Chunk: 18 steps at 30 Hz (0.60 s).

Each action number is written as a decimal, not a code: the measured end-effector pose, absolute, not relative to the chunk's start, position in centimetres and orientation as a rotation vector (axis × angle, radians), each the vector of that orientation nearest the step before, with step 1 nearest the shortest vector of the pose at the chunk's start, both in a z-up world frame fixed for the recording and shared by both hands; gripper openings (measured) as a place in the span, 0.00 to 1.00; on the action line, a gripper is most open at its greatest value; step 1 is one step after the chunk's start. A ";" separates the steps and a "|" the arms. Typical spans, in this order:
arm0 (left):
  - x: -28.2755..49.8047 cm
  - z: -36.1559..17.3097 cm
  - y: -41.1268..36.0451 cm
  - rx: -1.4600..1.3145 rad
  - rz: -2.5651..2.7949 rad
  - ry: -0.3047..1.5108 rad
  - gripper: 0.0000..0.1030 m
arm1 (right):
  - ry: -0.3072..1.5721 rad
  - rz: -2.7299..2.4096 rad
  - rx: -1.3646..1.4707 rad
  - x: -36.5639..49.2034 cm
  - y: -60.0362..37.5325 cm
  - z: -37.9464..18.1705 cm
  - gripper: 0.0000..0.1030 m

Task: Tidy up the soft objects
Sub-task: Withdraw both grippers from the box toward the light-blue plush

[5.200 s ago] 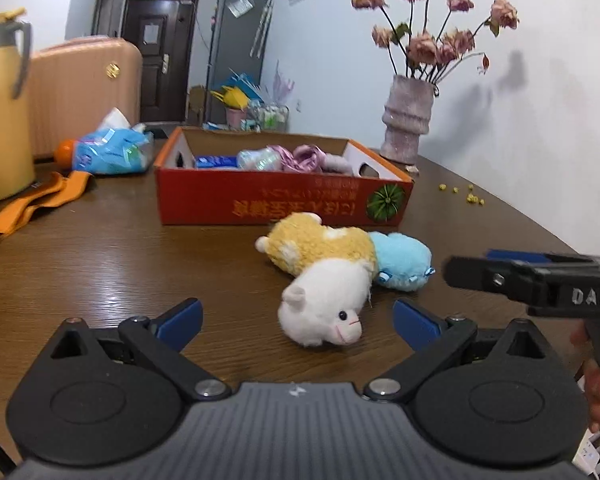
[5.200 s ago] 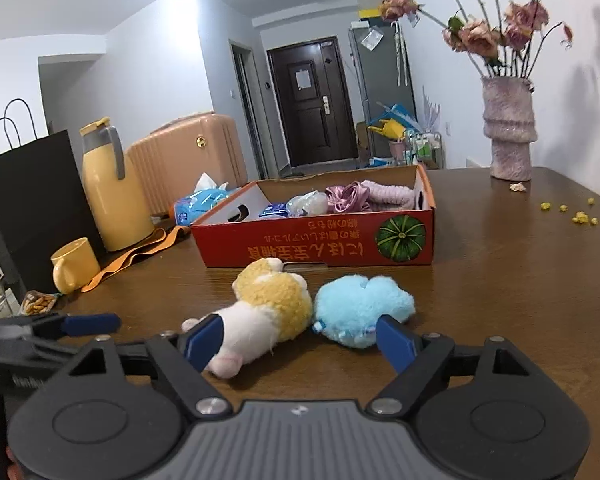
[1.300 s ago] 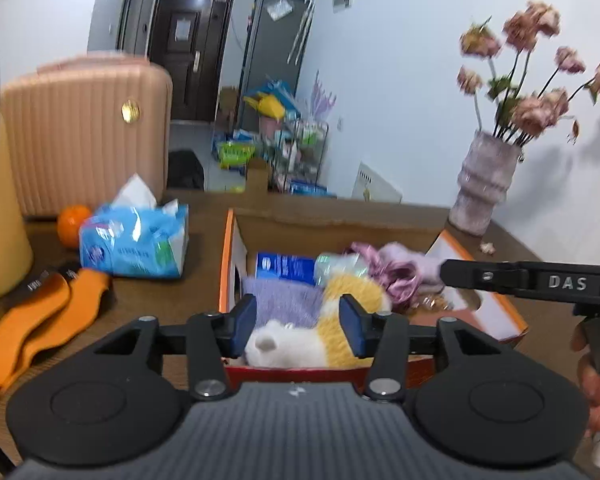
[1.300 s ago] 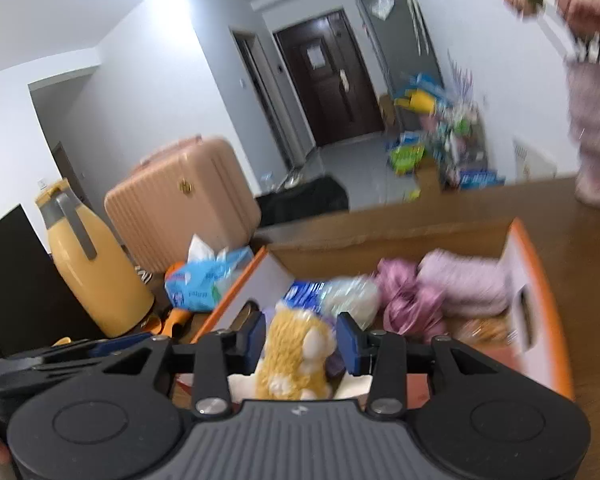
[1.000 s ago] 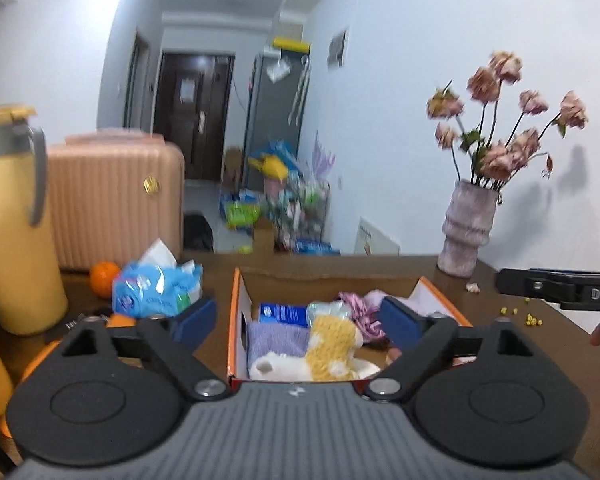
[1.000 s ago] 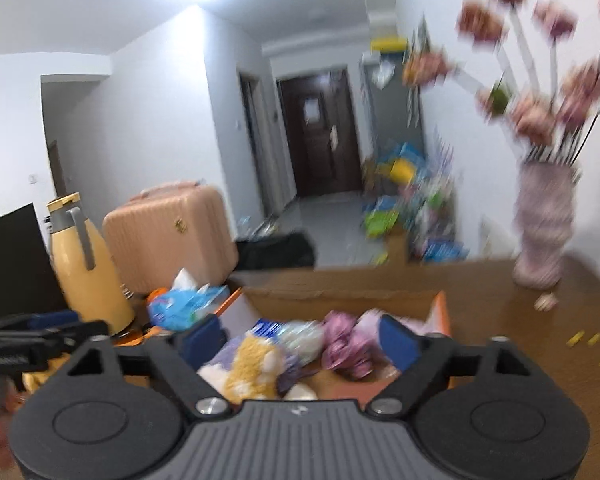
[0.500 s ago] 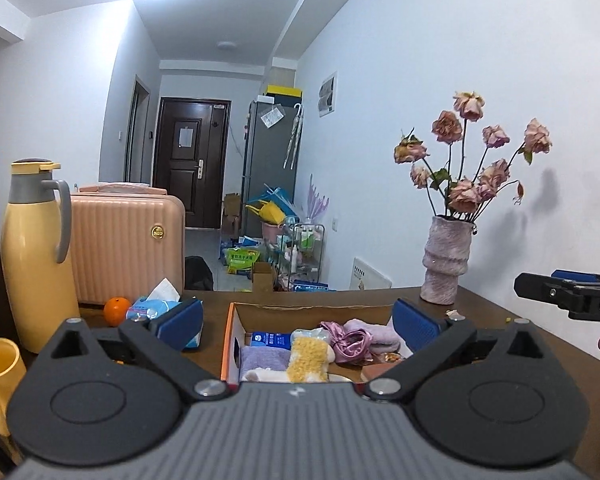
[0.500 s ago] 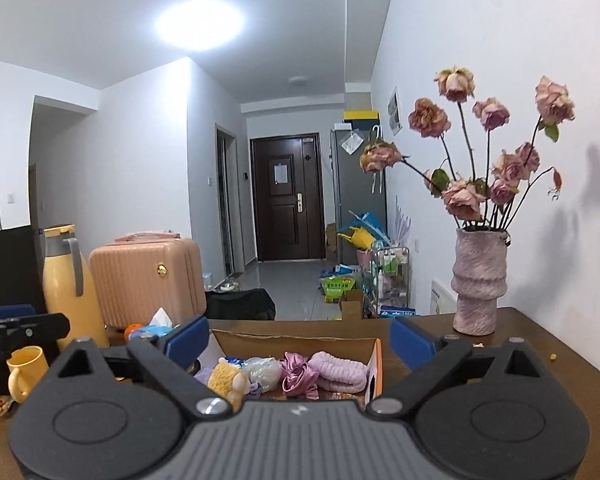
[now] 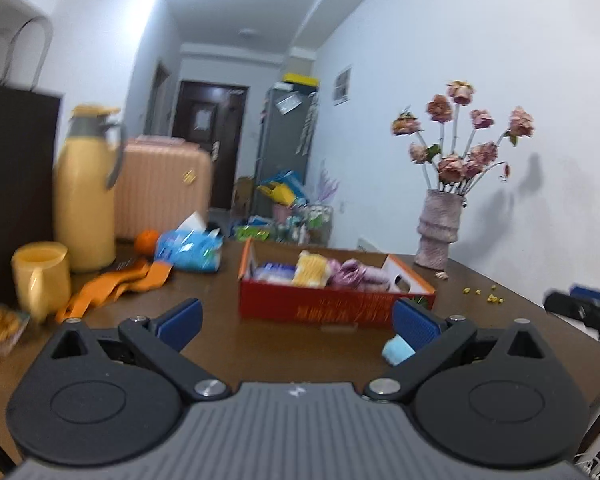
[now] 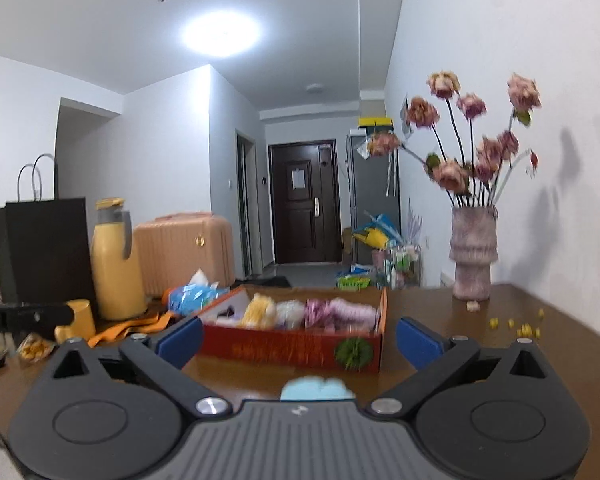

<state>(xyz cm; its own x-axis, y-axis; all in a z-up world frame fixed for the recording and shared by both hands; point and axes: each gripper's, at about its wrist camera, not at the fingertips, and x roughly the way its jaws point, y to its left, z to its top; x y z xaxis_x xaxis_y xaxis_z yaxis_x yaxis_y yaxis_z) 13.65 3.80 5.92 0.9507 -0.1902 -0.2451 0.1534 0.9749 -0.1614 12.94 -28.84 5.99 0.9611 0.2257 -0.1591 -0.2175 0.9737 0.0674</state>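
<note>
room: white walls, dark door at the far end, ceiling light blown out; everything sits on a brown wood table.
red box: on the table mid-frame, open top. Looks like the collection bin, since soft items are already packed in.
box contents: yellow plush sits upright at the left half, pink knit bundle beside it. Items touch. Anything lower in the box is hidden by the front wall.
blue plush: on the table in front of the box, outside it. Likely the 1 soft item left to store.
left gripper: fingers spread wide, holding nothing, held back from the box.
right gripper: fingers wide apart, empty. The blue plush lies just below and between them, so probably lined up for the pick.
hidden: the blue plush is cut off by the gripper body in both views, so its shape is unclear. Both views are motion-blurred and the box print is unreadable.
</note>
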 end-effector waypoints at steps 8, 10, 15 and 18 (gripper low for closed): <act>11.2 3.5 4.1 -0.149 -0.193 0.337 1.00 | 0.213 0.205 0.097 8.8 -29.6 2.5 1.00; 11.2 3.3 3.7 -0.138 -0.198 0.338 1.00 | 0.232 0.196 0.097 8.7 -29.6 1.9 1.00; 12.5 2.9 2.6 -0.134 -0.222 0.364 1.00 | 0.258 0.177 0.109 9.4 -30.0 1.1 1.00; 13.9 2.4 1.8 -0.121 -0.232 0.391 1.00 | 0.282 0.160 0.121 10.5 -30.3 0.5 1.00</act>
